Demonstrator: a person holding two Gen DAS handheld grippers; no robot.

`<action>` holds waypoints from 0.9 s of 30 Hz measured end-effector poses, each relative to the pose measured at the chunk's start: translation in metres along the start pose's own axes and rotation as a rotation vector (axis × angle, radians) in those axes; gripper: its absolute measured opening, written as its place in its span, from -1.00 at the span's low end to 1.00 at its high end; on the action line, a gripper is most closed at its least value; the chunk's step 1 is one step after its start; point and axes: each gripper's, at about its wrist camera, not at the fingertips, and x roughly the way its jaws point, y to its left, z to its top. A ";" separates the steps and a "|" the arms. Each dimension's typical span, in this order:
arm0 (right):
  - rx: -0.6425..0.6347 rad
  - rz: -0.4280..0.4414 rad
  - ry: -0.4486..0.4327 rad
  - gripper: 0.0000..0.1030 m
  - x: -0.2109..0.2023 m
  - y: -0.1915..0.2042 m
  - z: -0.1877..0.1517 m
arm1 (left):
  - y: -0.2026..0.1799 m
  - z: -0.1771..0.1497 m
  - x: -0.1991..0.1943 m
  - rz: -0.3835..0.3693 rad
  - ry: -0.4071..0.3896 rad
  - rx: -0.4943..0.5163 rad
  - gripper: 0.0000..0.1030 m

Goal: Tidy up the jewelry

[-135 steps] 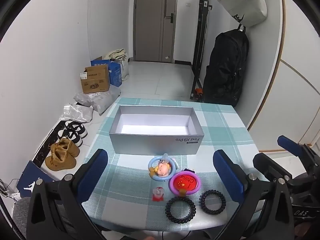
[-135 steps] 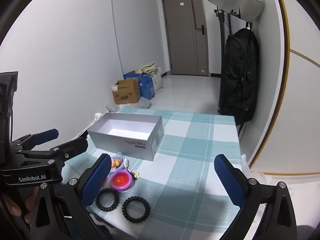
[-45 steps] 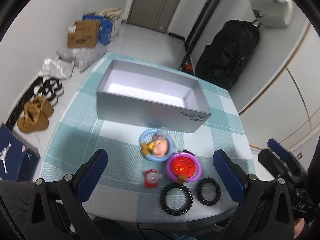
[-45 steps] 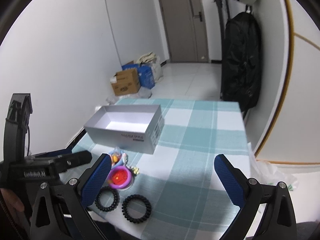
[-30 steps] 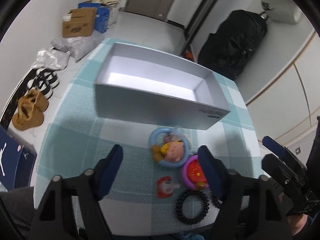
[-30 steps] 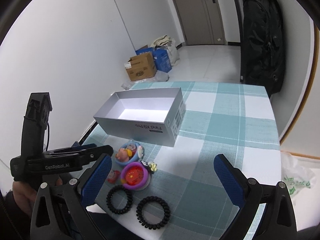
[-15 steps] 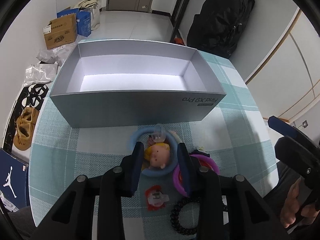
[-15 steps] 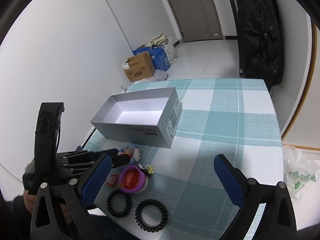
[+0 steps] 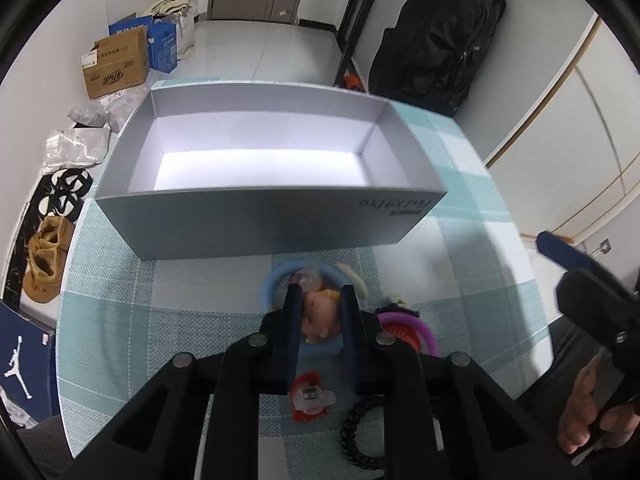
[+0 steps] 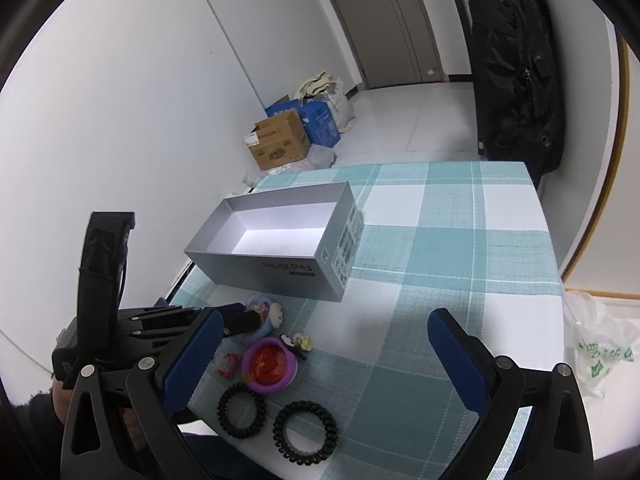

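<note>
While the silver box [image 9: 264, 216] sits open on the checked worktop [image 10: 460, 248], the left claw [image 9: 320, 300] has just been closing and now pinches the doll charm of the blue ring [image 9: 269, 286], which lies just in front of the box's near wall. Beside that ring, farther from the box, rests a purple ring with a red centre [image 10: 270, 364], touching it or nearly so, and a small red charm [image 9: 310, 396] lies under the left claw's frame, partly hidden. Two black coiled hair ties [image 10: 306, 430] lie farthest from the box, near the worktop's edge. The right claw [image 10: 324, 356] hangs spread wide over this cluster, gripping nothing. Beyond the box, cardboard cartons [image 10: 278, 144] stand on the floor and a black bag [image 10: 516, 72] hangs by the door.
</note>
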 end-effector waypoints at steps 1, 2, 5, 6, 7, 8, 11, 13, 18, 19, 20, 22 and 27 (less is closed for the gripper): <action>0.000 0.000 0.000 0.99 0.000 0.000 0.000 | 0.000 0.000 -0.002 -0.007 -0.010 -0.004 -0.74; 0.001 -0.001 0.000 0.99 0.000 0.000 0.000 | -0.001 0.001 -0.003 -0.020 -0.016 -0.006 -0.74; -0.003 -0.004 0.003 0.99 0.000 0.001 -0.001 | -0.002 0.003 -0.004 -0.027 -0.026 -0.005 -0.74; -0.005 -0.005 0.003 0.99 0.000 0.001 -0.001 | -0.001 0.003 -0.006 -0.042 -0.032 -0.016 -0.74; -0.007 -0.006 0.002 0.99 0.000 0.001 -0.001 | 0.001 0.004 -0.008 -0.056 -0.040 -0.029 -0.74; -0.010 -0.008 0.002 0.99 0.000 0.002 -0.001 | 0.002 0.005 -0.010 -0.069 -0.046 -0.037 -0.74; -0.015 -0.005 -0.002 0.99 -0.001 0.003 -0.002 | 0.006 0.006 -0.019 -0.094 -0.076 -0.058 -0.74; -0.020 -0.005 -0.001 0.99 -0.001 0.005 -0.003 | 0.010 0.007 -0.023 -0.116 -0.092 -0.078 -0.74; -0.037 -0.021 0.010 0.99 0.003 0.008 -0.006 | 0.015 0.009 -0.033 -0.181 -0.140 -0.120 -0.74; -0.044 -0.028 0.010 0.99 0.004 0.009 -0.007 | 0.016 0.010 -0.035 -0.193 -0.151 -0.127 -0.74; -0.052 -0.034 0.011 0.99 0.004 0.010 -0.008 | 0.017 0.011 -0.036 -0.195 -0.160 -0.130 -0.74; -0.063 -0.042 0.010 0.99 0.004 0.012 -0.009 | 0.018 0.013 -0.036 -0.196 -0.175 -0.140 -0.74; -0.094 -0.044 0.019 0.99 0.007 0.018 -0.012 | 0.017 0.019 -0.035 -0.201 -0.200 -0.137 -0.74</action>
